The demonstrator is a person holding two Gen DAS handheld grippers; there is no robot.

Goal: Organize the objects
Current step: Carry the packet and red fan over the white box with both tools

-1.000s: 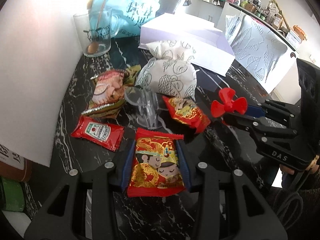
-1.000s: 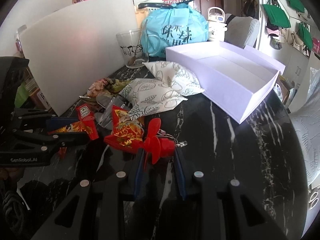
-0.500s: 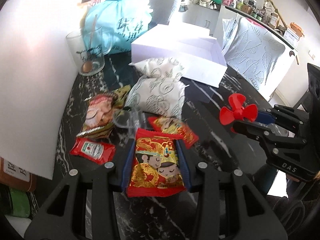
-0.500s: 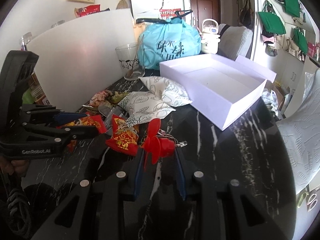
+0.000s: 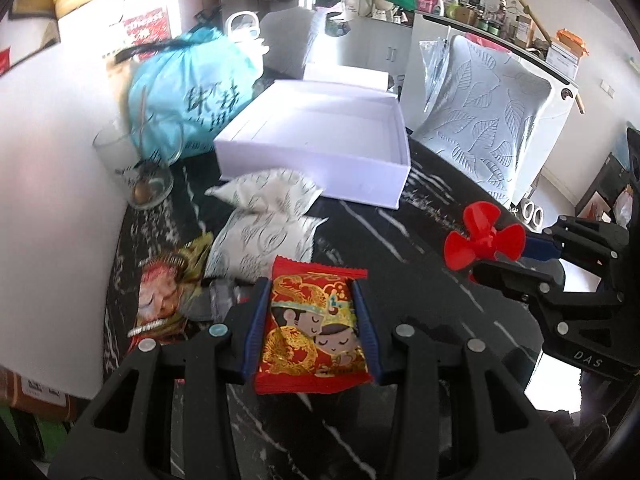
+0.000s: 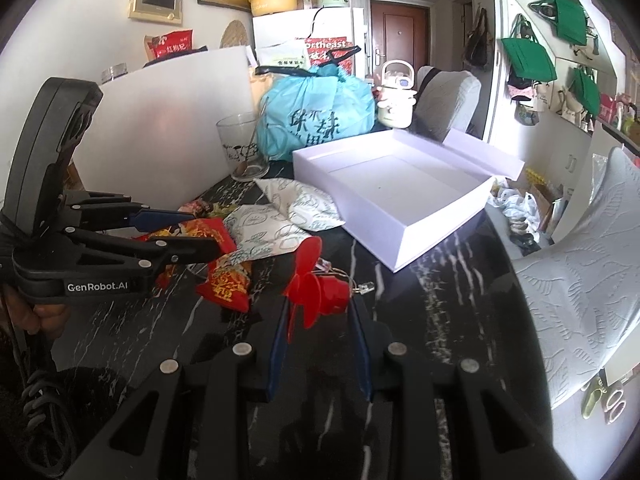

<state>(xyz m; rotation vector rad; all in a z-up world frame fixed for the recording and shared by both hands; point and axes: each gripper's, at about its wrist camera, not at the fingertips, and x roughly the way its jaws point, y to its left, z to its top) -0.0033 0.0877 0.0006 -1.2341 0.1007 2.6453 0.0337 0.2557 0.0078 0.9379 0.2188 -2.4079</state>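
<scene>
We read "GenRobot.AI" in white on the side of the left hand-held gripper (image 6: 200,236), seen from the right wrist. "DAS" stands on the body of the right hand-held gripper (image 5: 496,256), seen from the left wrist. Far beyond both, a red poster (image 6: 324,50) on the white fridge shows "ortheast". The blue bag (image 6: 316,112) carries large dark Chinese characters, which we cannot make out.

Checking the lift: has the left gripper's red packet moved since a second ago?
Yes. The packet, clamped in the left gripper, has risen off the table, toward the white box.
</scene>
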